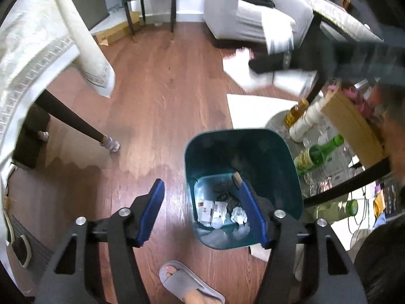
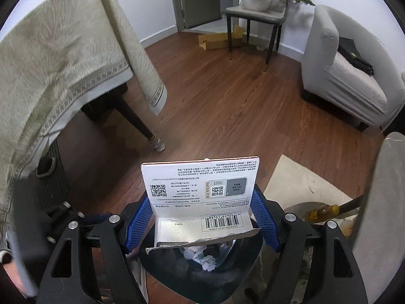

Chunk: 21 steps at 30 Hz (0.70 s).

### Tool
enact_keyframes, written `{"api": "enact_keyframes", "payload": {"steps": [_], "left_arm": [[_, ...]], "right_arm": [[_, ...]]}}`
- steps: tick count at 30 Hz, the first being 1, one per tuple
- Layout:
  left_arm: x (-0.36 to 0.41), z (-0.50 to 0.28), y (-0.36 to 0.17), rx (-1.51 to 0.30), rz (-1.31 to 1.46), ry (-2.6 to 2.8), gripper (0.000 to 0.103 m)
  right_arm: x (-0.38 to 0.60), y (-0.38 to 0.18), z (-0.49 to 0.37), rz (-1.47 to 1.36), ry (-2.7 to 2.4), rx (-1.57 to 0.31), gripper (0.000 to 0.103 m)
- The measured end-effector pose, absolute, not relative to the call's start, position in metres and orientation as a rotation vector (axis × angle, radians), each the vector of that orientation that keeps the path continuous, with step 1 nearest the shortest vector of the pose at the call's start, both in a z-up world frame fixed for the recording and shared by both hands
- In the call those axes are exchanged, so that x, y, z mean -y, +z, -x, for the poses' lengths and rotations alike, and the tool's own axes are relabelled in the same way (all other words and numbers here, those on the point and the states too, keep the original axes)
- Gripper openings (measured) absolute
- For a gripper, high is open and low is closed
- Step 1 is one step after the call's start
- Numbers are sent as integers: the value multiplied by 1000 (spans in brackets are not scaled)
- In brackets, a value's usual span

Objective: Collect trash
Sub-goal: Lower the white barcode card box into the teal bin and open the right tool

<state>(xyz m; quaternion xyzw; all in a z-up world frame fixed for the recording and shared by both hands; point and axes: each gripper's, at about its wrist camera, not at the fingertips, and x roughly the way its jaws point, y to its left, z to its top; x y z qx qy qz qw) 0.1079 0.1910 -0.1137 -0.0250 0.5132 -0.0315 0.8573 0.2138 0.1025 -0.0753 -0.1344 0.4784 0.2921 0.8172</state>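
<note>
A teal trash bin (image 1: 243,152) stands on the wood floor and holds crumpled paper and small packets (image 1: 222,212). My left gripper (image 1: 202,197) is open and empty, its right finger over the bin's mouth. My right gripper (image 2: 202,212) is shut on a white printed packaging card (image 2: 202,187) with barcode and QR codes, held directly above the bin (image 2: 202,271). The right gripper appears blurred at upper right in the left wrist view (image 1: 278,63), holding the white card (image 1: 243,73).
A cloth-covered table (image 2: 63,76) with dark legs stands at left. Glass bottles (image 1: 319,152) and cups lie beside the bin at right. A grey chair (image 2: 255,15), white armchair (image 2: 341,71), cardboard box (image 2: 220,39) and my slippered foot (image 1: 187,281) are on the floor.
</note>
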Motion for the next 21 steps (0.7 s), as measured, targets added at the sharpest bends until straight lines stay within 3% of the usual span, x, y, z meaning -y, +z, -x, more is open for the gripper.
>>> {"api": "enact_keyframes", "payload": {"steps": [3, 21], "left_arm": [[-196, -107, -97, -1046, 57, -52, 59], [-194, -114, -27, -880, 73, -9, 59]], "right_arm": [[-107, -89, -213, 305, 624, -1039, 76], [-97, -141, -201, 357, 648, -1102, 76]]}}
